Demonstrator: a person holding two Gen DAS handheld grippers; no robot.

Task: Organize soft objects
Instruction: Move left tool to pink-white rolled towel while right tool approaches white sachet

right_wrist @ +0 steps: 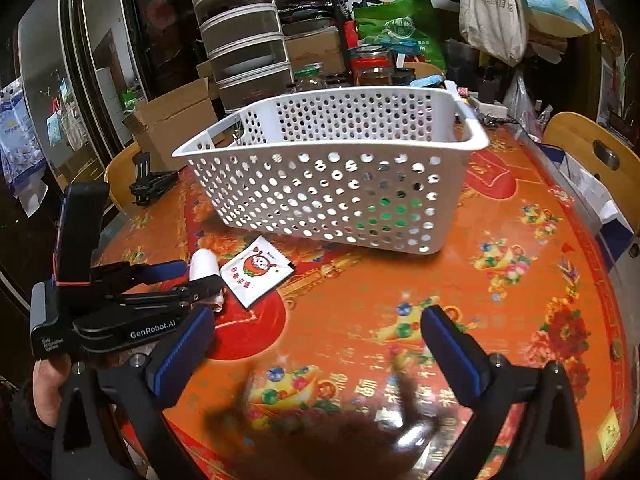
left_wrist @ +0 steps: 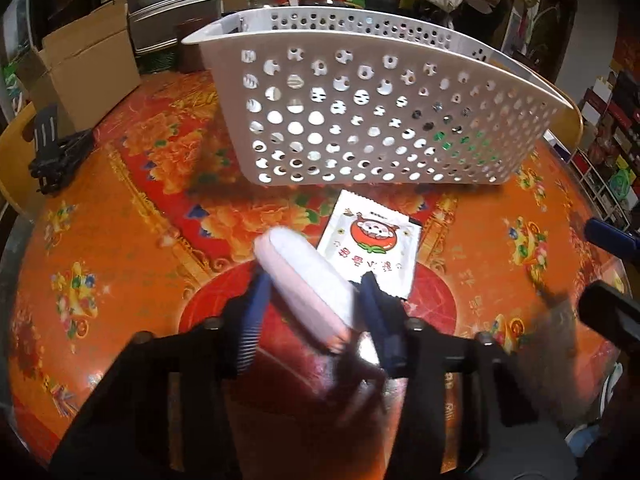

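Basket [right_wrist: 332, 184] first: white perforated plastic, rounded rim, standing on our glossy red-and-orange table [right_wrist: 500, 320]; through its holes we glimpse something green inside (we cannot tell what). Just in front of the basket lies a flat white sachet [left_wrist: 370, 246] with a cartoon print. Touching the sachet's near edge is the soft pink-white roll [left_wrist: 306, 284], and our left gripper [left_wrist: 310, 286] has its ribbed blue pads pinched on it. Our right gripper [right_wrist: 316, 344] hangs spread wide, nothing between its fingers, over bare table well in front of the basket.
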